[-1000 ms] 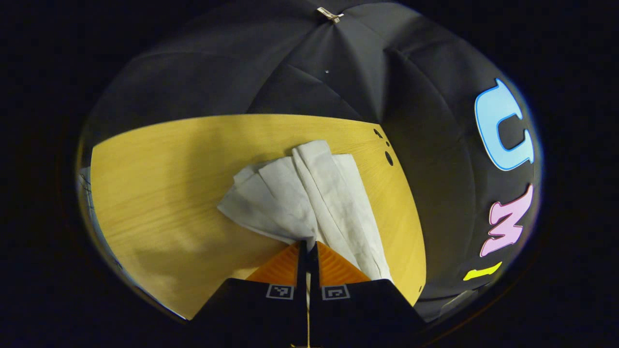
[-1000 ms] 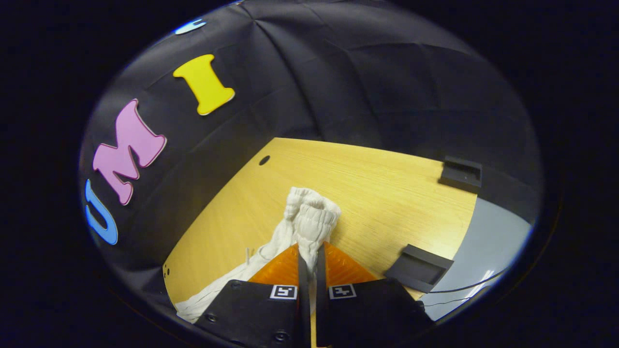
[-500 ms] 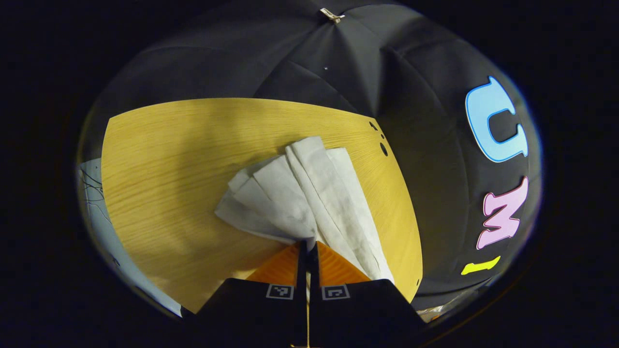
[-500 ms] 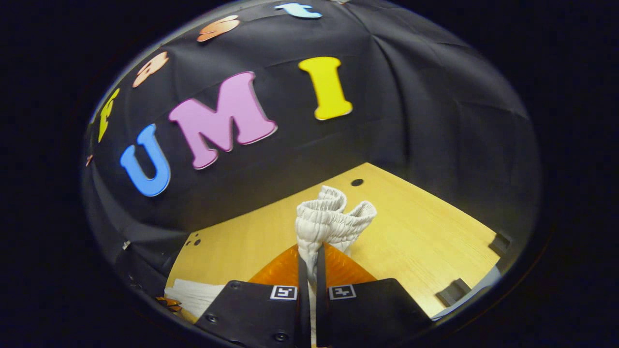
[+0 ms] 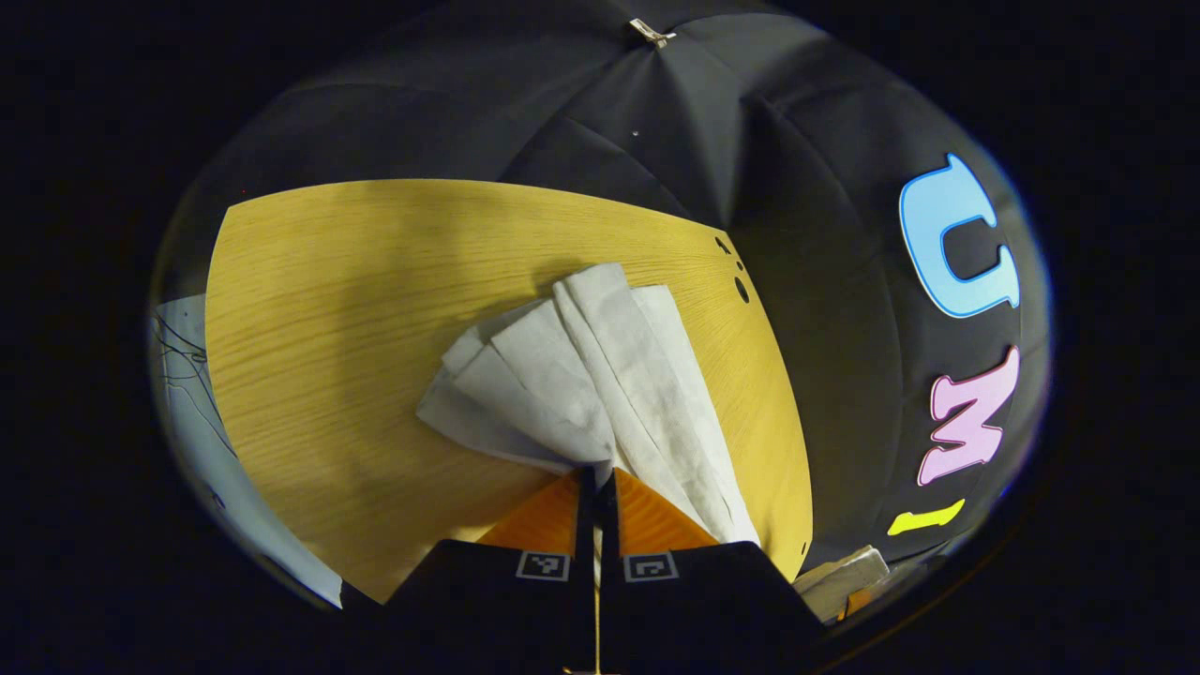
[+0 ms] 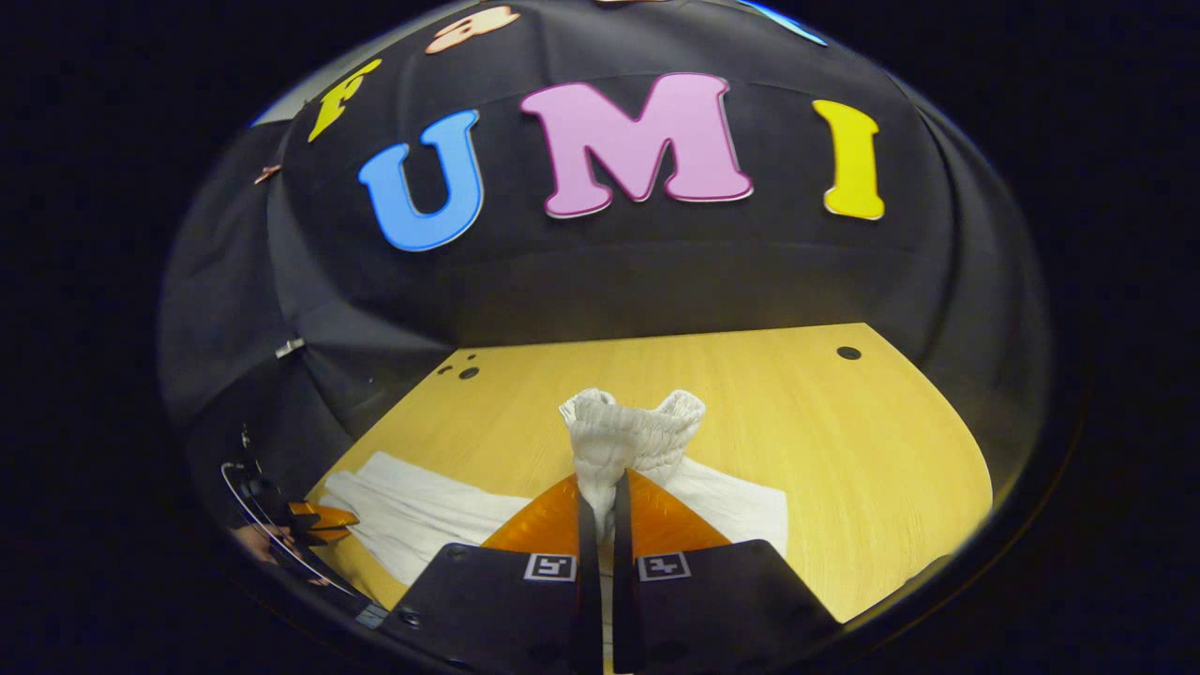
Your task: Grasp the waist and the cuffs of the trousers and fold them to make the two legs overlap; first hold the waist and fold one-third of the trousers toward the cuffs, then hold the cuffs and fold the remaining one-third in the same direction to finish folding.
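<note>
The white trousers lie on the wooden table. In the left gripper view their leg ends fan out ahead of my left gripper, which is shut on the cloth near the cuffs. In the right gripper view my right gripper is shut on the gathered elastic waist, which stands bunched above the fingertips. Below it the rest of the trousers spreads flat across the table. At the far left edge of that view, the left gripper sits at the end of the cloth.
The booth's black cloth wall closes the table's far side in both views. Small round holes mark the tabletop. Bare wood lies left of the trousers in the left gripper view and beyond the waist in the right gripper view.
The right gripper has swung round with the waist, from facing the table's right side with its black brackets to facing the back wall. The left gripper has hardly moved.
</note>
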